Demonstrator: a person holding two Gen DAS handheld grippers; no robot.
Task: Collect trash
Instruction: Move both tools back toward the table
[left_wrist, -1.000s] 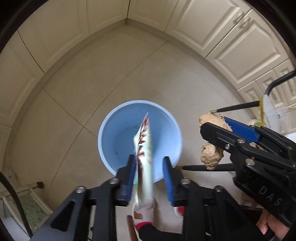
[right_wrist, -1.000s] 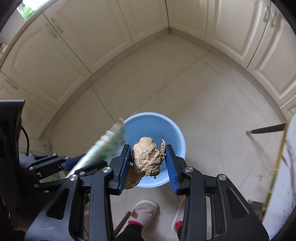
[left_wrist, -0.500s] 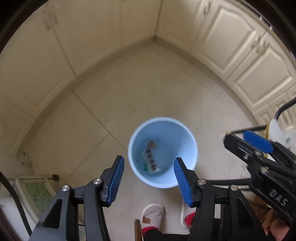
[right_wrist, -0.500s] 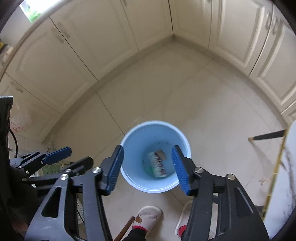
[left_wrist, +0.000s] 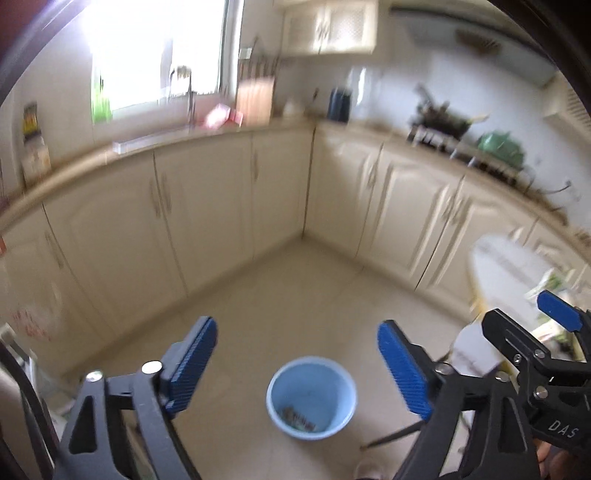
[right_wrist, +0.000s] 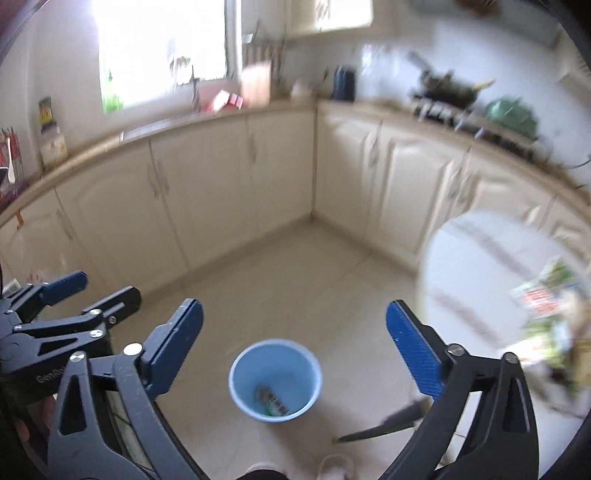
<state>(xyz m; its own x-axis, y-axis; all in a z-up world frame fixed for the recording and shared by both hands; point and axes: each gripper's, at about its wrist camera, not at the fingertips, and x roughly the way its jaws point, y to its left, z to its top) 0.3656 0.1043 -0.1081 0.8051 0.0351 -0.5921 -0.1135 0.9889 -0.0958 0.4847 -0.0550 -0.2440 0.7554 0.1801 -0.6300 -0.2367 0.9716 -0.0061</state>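
- Trash (right_wrist: 271, 400) lies in the blue bucket (left_wrist: 345, 382), far below both empty grippers
- Left gripper (left_wrist: 297, 363) and right gripper (right_wrist: 294, 349): jaws opening wide
- White table (right_wrist: 480, 266) right of the bucket

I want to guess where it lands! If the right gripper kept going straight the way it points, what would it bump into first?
Probably the blue bucket on the floor. It lies between the opening, empty jaws of the right gripper, with nothing visibly in between, though depth is uncertain.

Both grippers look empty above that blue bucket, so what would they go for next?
Probably swing right toward the white table: more litter lies there. Both the left gripper and right gripper are opening with nothing between them, and the bucket already holds trash.
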